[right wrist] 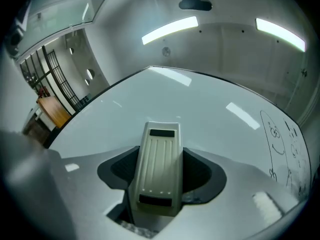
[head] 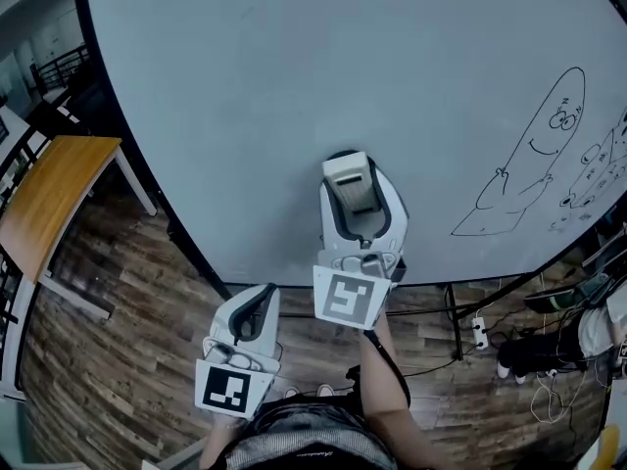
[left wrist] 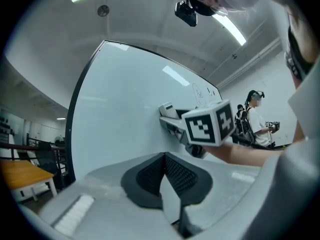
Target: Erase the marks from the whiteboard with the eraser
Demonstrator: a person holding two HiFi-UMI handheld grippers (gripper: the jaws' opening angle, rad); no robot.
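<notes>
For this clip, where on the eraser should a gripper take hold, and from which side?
Grip it across its narrow width, on the two long side edges, coming in from the rear short end. The eraser is a long, narrow block with a ribbed back. The right gripper is shut on it that way, which leaves its front end projecting toward the whiteboard.

A light-brown rectangular wooden table with white legs (head: 54,199) is standing on a dark wood-plank floor (head: 118,360) at the room's left side, with a black metal railing (head: 57,67) running behind it. A white power strip (head: 479,332) is lying on the boards to the right, near loose black and white cables (head: 545,388). Long white ceiling strip lights (right wrist: 167,30) are glowing overhead, and a person in a white top (left wrist: 256,121) is standing in the background.
</notes>
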